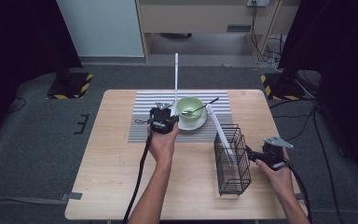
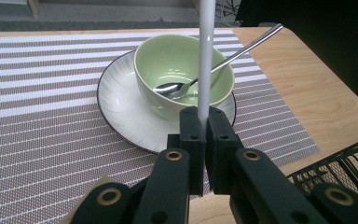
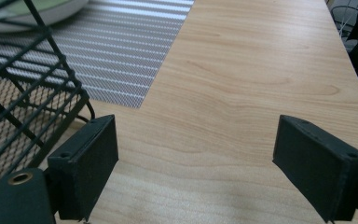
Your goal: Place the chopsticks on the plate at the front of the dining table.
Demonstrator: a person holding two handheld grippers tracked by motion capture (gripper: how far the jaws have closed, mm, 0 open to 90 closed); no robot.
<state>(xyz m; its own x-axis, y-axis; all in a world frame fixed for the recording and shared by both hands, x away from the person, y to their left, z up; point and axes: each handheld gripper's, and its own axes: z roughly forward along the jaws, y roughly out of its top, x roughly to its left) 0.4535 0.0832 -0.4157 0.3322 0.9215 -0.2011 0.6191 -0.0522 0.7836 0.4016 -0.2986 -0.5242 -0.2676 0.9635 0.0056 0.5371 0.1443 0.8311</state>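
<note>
- Left gripper: clamped tight on a white stick (a chopstick, by the look), held upright just in front of the green bowl.
- Second white stick: already leaning in the black wire basket, upper end tilted toward the bowl.
- Right gripper: jaws wide apart, nothing between them, low over bare table just beside the basket's right side.
- Judged about halfway: one stick stowed in the basket, the other lifted but not yet carried across.
- Left to do, by this reading: bring the held stick over to the basket, lower it in, release.
- Metal spoon: resting in the bowl, handle up over the rim toward the far right; bowl seated on a white plate, plate on the striped placemat. Untouched so far (may well be next for the basket, though that is a guess).
- Free right gripper well placed to steady the basket, if needed.
</note>
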